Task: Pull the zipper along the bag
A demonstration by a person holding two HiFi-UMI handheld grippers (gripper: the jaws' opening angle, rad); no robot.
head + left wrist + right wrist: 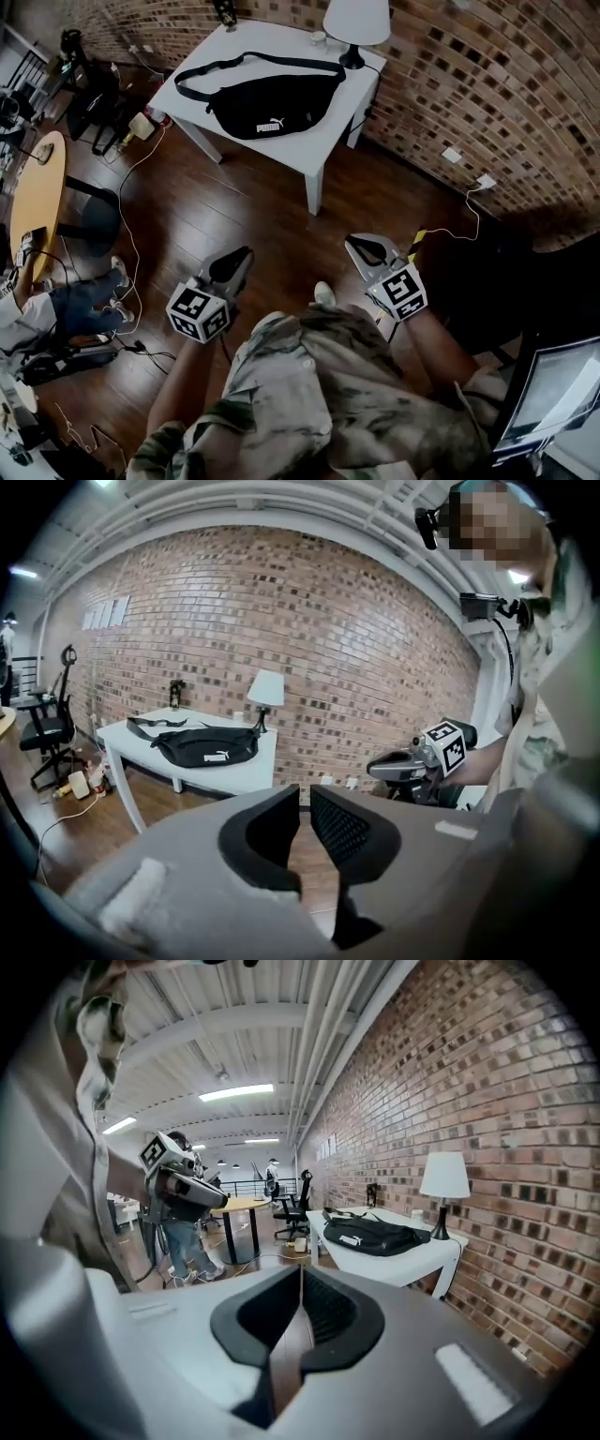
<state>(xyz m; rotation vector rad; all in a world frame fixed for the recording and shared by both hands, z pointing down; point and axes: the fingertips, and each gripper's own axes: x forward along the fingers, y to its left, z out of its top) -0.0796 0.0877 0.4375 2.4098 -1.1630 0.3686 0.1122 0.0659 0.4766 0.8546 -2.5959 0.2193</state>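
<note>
The bag [267, 105] lies flat on the white table [314, 155], near its middle. Its strap loops toward the far edge, and a lamp [356, 23] stands at the corner by the brick wall. You stand on the wooden floor, well apart from the table, and neither tool is near the bag.

Judge the task as not yet begun: nothing touches the bag and nothing grips a zipper pull. Every step is left to do: approach the table, steady the bag, find the pull, grip it and draw it along the bag.

The left tool [242, 258] has its jaws a narrow gap apart, with nothing between them. The right tool [361, 246] has its jaws closed together at the tips and is empty. Both point forward at about waist level.

The zipper cannot be made out in any view, as the bag is too small and too dark. It probably runs along the bag's upper face, but you cannot confirm that, nor where the pull sits or whether the zipper is open or closed. The top of the lamp shade is cut off in the head view, and your torso covers the lower part of that view.
</note>
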